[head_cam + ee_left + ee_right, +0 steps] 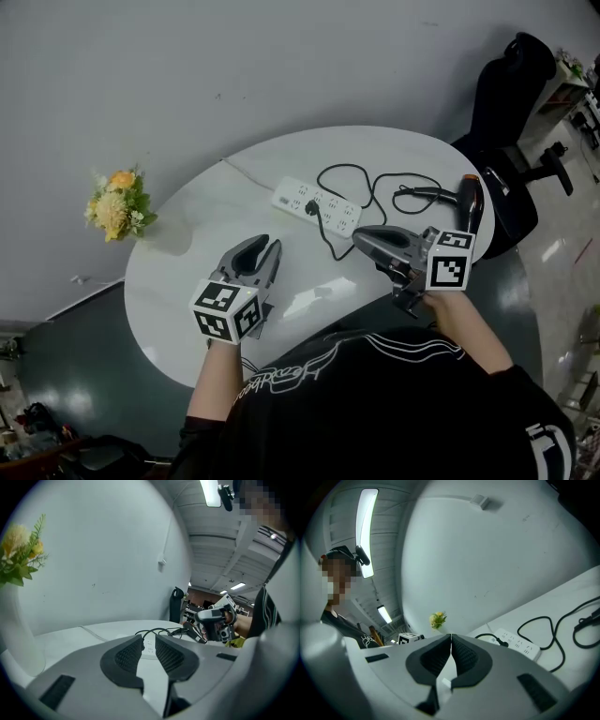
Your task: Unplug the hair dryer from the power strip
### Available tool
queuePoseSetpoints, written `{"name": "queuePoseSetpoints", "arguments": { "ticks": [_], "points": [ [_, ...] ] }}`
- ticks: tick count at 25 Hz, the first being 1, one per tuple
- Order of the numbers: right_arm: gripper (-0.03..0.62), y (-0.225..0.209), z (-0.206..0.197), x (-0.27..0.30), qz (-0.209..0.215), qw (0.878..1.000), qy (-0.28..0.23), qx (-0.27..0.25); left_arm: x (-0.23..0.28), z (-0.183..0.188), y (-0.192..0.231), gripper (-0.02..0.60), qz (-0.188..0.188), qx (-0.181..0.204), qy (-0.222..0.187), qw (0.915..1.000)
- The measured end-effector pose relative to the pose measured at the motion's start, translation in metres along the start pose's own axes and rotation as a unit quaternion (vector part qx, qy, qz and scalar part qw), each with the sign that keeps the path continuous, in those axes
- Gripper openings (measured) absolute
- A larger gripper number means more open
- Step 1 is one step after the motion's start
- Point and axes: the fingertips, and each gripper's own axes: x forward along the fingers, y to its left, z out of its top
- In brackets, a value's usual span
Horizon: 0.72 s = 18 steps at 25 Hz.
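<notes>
Table [178, 272]: white and oval, its near edge disappearing under the person's dark top.
Chair [506, 103]: black, standing behind the table on the right, half cut off by it.
Left gripper [265, 246]: hovering low over the near left of the table and tilting slightly down; jaws standing a little apart with nothing between them; the hand hiding behind its marker cube.
Right gripper [361, 234]: reaching level across the table towards the strip; jaw tips meeting, pinching nothing.
Dryer [471, 202]: lying at the table's right edge, its lower end hiding behind the right gripper's cube.
Strip [317, 206]: white, lying mid-table, just beyond both grippers.
Flowers [117, 204]: yellow, standing at the left edge; the vase blending into the white and hard to make out.
Cord [352, 173]: black, looping from dryer to strip.
Plug [314, 210]: black, sitting in the strip.
</notes>
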Motion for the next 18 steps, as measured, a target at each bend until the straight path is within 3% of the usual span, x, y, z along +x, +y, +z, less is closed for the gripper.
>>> {"name": "queuePoseSetpoints", "arguments": {
  "ticks": [4,9,18],
  "points": [
    [-0.003,-0.024,0.001,0.004,-0.021,1.0,-0.008,0.019,0.03,-0.011,0.027,0.082,0.008,-0.01,0.019,0.9997],
    [-0.003,-0.049,-0.004,0.008,-0.038,0.999,-0.004,0.036,0.062,-0.022,0.055,0.15,0.021,-0.025,0.037,0.9988],
    [-0.003,-0.086,-0.034,0.015,-0.056,0.996,0.028,0.07,0.114,-0.035,0.086,0.209,0.038,0.005,0.061,0.9974]
  ]
}}
